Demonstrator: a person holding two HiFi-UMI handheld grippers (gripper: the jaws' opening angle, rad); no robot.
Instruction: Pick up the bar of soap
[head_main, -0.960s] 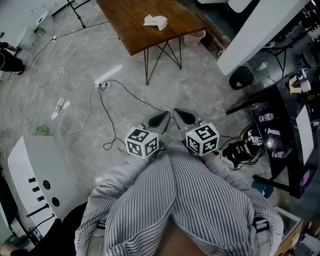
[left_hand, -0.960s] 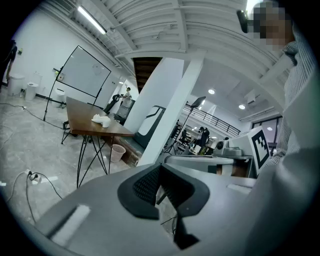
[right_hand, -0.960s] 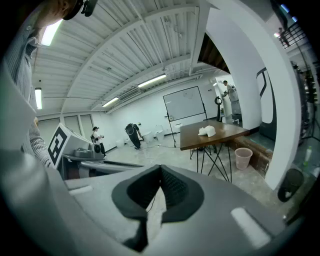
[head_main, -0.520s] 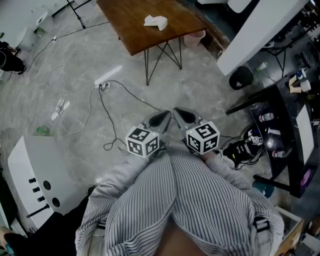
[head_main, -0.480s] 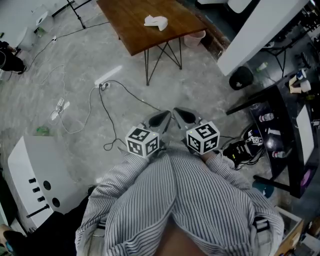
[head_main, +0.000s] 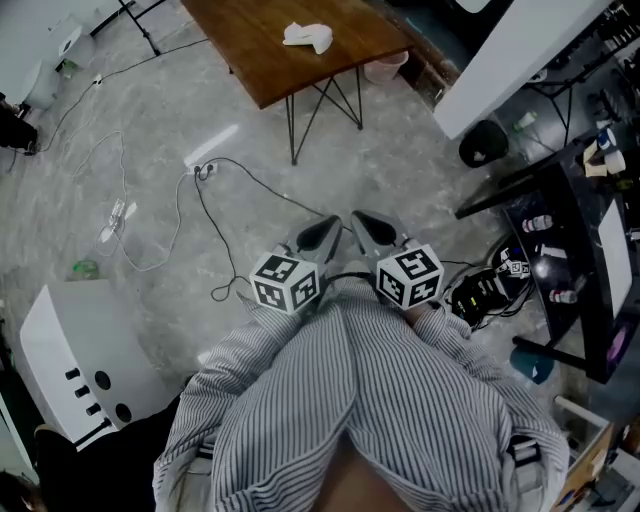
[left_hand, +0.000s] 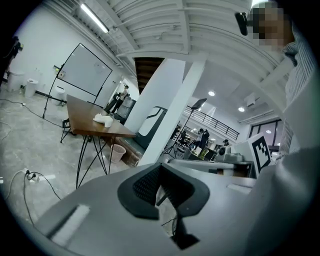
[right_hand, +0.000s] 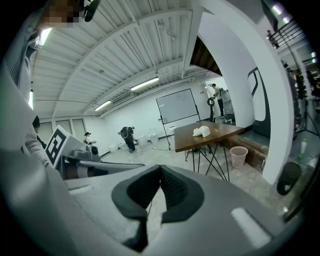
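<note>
A white lumpy object (head_main: 308, 36) lies on a brown wooden table (head_main: 270, 55) far ahead; I cannot tell whether it is the soap. It also shows in the left gripper view as the white object (left_hand: 104, 119) and in the right gripper view as the white object (right_hand: 202, 131). My left gripper (head_main: 322, 234) and right gripper (head_main: 372, 230) are held side by side close to my striped shirt, well short of the table. Both point forward over the floor. Each has its jaws shut with nothing between them.
A pink waste bin (head_main: 388, 70) stands by the table's hairpin legs. A power strip and cables (head_main: 205, 170) trail over the marble floor. A white machine (head_main: 75, 350) is at the left and a black shelf unit (head_main: 560, 230) at the right. A white slanted column (head_main: 520, 55) stands beyond.
The head view has shifted slightly, so the table sits a little higher in the picture. Both grippers stay shut at the chest.
</note>
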